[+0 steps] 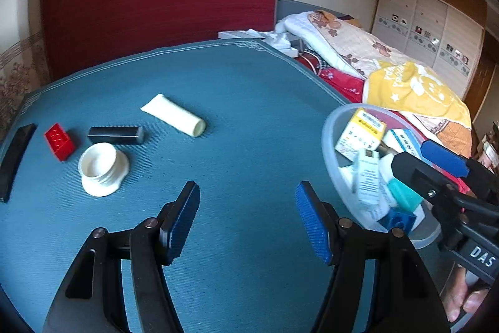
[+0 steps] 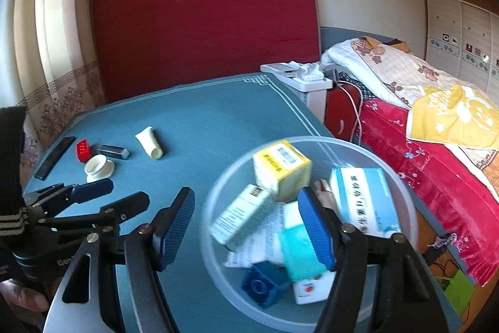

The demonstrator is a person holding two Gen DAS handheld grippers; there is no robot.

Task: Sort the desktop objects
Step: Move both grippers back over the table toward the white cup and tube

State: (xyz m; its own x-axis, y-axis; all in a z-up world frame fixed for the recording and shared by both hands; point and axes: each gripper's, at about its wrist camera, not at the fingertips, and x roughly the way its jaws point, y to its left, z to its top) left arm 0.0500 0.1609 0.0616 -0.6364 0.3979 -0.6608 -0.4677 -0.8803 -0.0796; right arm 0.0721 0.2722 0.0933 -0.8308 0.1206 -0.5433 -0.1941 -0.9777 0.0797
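On the blue table mat (image 1: 237, 102) lie a white tube (image 1: 174, 115), a dark rectangular case (image 1: 116, 135), a red brick (image 1: 60, 142), a white jar (image 1: 101, 169) and a black comb (image 1: 14, 158). A clear round bowl (image 2: 215, 202) at the right edge holds several medicine boxes, a teal item (image 2: 296, 248) and a blue brick (image 2: 263, 283). My left gripper (image 1: 248, 220) is open and empty above bare mat. My right gripper (image 2: 246, 227) is open and empty over the bowl's left rim; it also shows in the left wrist view (image 1: 427, 158).
A red upright mattress (image 2: 202, 8) stands behind the table. A bed with a floral quilt (image 2: 393, 67) and a yellow towel (image 2: 452, 114) lies to the right. A white box with tissues (image 2: 299, 75) sits past the table's far corner.
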